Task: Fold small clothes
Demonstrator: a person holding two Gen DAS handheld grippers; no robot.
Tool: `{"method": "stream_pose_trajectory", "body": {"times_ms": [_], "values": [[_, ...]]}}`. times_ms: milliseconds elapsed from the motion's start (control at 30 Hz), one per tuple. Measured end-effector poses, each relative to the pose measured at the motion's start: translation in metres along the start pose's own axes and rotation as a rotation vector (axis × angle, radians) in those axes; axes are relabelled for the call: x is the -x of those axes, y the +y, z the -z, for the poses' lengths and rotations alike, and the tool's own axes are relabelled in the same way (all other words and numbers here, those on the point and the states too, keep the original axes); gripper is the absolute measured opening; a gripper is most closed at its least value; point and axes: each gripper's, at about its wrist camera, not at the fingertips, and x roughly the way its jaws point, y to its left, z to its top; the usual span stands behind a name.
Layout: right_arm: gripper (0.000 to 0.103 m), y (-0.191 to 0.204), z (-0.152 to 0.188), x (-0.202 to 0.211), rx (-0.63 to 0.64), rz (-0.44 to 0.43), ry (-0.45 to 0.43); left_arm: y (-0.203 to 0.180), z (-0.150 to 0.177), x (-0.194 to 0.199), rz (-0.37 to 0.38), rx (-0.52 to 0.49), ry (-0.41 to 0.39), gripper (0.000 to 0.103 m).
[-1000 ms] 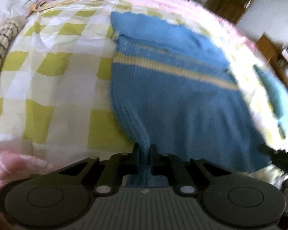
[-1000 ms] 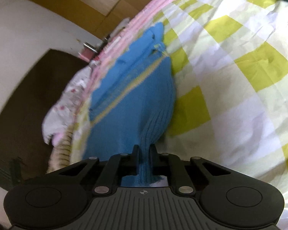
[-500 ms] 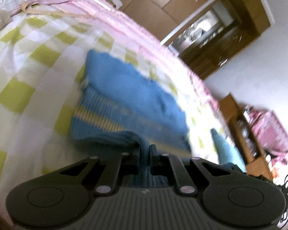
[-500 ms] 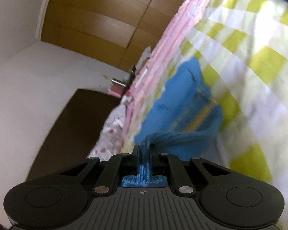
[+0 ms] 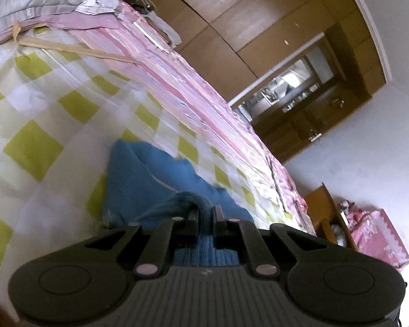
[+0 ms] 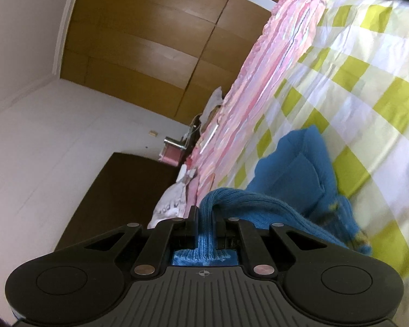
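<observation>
The left tongs (image 5: 205, 214) and right tongs (image 6: 205, 215) each pinch the ribbed edge of a blue knitted sweater (image 5: 139, 179), lifting it over the rest, which lies on the bed's yellow-and-white checked sheet (image 5: 54, 109) beside a pink striped blanket (image 5: 182, 87).

Blue knit sweater (image 5: 139, 179), yellow-white check sheet (image 5: 41, 125), pink striped blanket (image 5: 193, 103)

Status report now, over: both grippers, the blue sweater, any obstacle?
Left gripper and right gripper: jaws shut on ribbed hem of blue knitted sweater. Hem lifted, far part lying on yellow-checked bedsheet. No obstacle seen.
</observation>
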Motion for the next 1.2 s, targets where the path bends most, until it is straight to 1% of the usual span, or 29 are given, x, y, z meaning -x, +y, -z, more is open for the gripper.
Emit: {"method": "stream_pose_trajectory", "body": {"times_ms": [133, 400, 600, 800, 933, 1200], "values": [[0.010, -0.009, -0.010, -0.022, -0.012, 0.020, -0.011, 0.007, -0.004, -0.012, -0.031, -0.009, -0.001, 0.014], [0.010, -0.024, -0.027, -0.056, -0.032, 0.049, -0.028, 0.017, -0.017, -0.033, -0.050, 0.008, -0.022, 0.014], [0.010, -0.037, -0.033, -0.077, -0.038, 0.116, -0.018, 0.031, -0.020, -0.043, -0.090, 0.052, -0.032, 0.014], [0.010, -0.039, -0.036, -0.094, -0.031, 0.133, -0.008, 0.045, -0.018, -0.043, -0.120, 0.097, -0.051, 0.014], [0.010, -0.040, -0.036, -0.102, -0.029, 0.142, -0.008, 0.049, -0.020, -0.042, -0.131, 0.103, -0.070, 0.014], [0.011, -0.044, -0.034, -0.109, -0.034, 0.169, -0.007, 0.051, -0.019, -0.045, -0.143, 0.107, -0.068, 0.014]]}}
